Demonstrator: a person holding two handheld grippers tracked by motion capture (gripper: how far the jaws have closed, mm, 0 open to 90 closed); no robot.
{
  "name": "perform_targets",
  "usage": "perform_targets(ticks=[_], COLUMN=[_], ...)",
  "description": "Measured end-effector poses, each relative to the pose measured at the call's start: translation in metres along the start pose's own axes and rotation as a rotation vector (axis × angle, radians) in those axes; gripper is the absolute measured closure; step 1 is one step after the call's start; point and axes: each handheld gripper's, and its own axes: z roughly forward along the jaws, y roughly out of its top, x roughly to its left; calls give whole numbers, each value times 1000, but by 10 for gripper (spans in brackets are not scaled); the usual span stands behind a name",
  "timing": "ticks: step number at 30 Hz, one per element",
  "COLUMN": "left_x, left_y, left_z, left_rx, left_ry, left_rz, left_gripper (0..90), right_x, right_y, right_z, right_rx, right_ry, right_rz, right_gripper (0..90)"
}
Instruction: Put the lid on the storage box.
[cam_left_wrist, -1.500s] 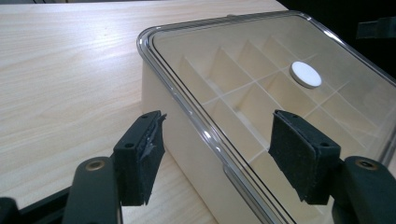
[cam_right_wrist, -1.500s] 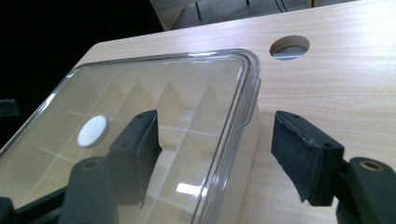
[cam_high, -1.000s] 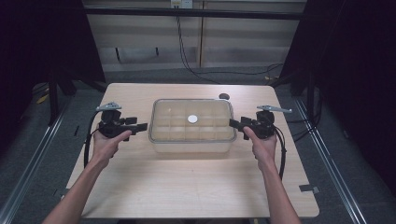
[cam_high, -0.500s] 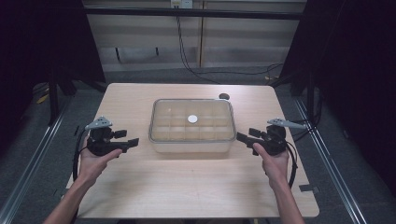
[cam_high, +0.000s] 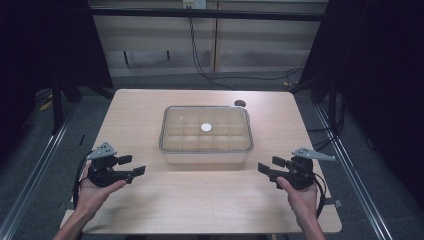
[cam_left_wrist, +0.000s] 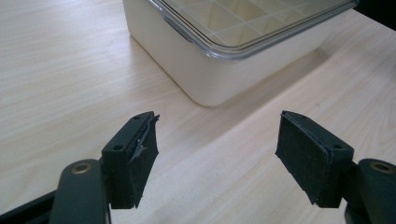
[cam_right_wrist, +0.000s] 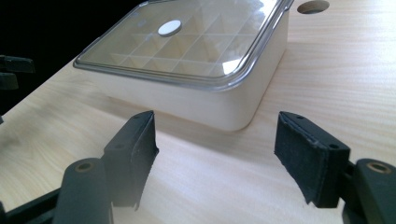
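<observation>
Box (cam_high: 206, 134) with clear lid sits centre frame on table (cam_high: 150, 210), small white disc (cam_high: 206, 127) apparently on the lid. Left gripper (cam_high: 131, 167) lower left, right gripper (cam_high: 270, 167) lower right, both well apart from box, jaws just opened wide, nothing between.

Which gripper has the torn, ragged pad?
The left gripper: its left pad has a frayed edge. The right gripper has smooth pads.

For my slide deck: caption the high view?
Two open hand-held tools, left and right, flank a lidded compartment box on a wooden table.
</observation>
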Motion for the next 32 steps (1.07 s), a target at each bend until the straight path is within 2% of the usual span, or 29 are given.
perform_targets(ticks=[2,4,6,7,9,12,17,21,22,27,28,29,32], left_x=[-4,-10,-13,-14,-18,-20,-24,-28,-31,-37,-37,-39,-39], left_y=[-4,-11,-14,-17,-26,-33,-44,-53,-57,-64,-64,-64,-63], left_z=[-1,-3,-4,-5,-7,-7,-9,-12,-13,-13,-13,-12,-9], left_rx=[1,25,30,33,39,51,80,91,94,132,132,142,144], left_ry=[-5,-8,-8,-6,-11,-5,0,-7,15,21,21,23,26], left_rz=[-7,10,12,14,-1,-2,-13,-43,-31,-8,-8,16,22], left_gripper=[286,280,278,278,277,276,273,272,272,272,272,272,272], right_x=[1,4,5,7,9,9,7,5,5,3,3,3,2], right_y=[-4,-9,-10,-17,-24,-33,-45,-56,-60,-73,-73,-74,-74], right_z=[-4,-7,-8,-12,-15,-19,-24,-30,-34,-38,-38,-37,-35], right_rx=[-4,0,4,7,21,38,29,32,27,18,18,27,25], right_ry=[2,-4,-8,-16,-26,-34,-40,-58,-64,-95,-95,-113,-115], right_rz=[5,2,0,-7,-13,-11,9,21,24,22,22,14,17], right_gripper=[290,289,289,286,281,275,272,265,261,254,254,248,245])
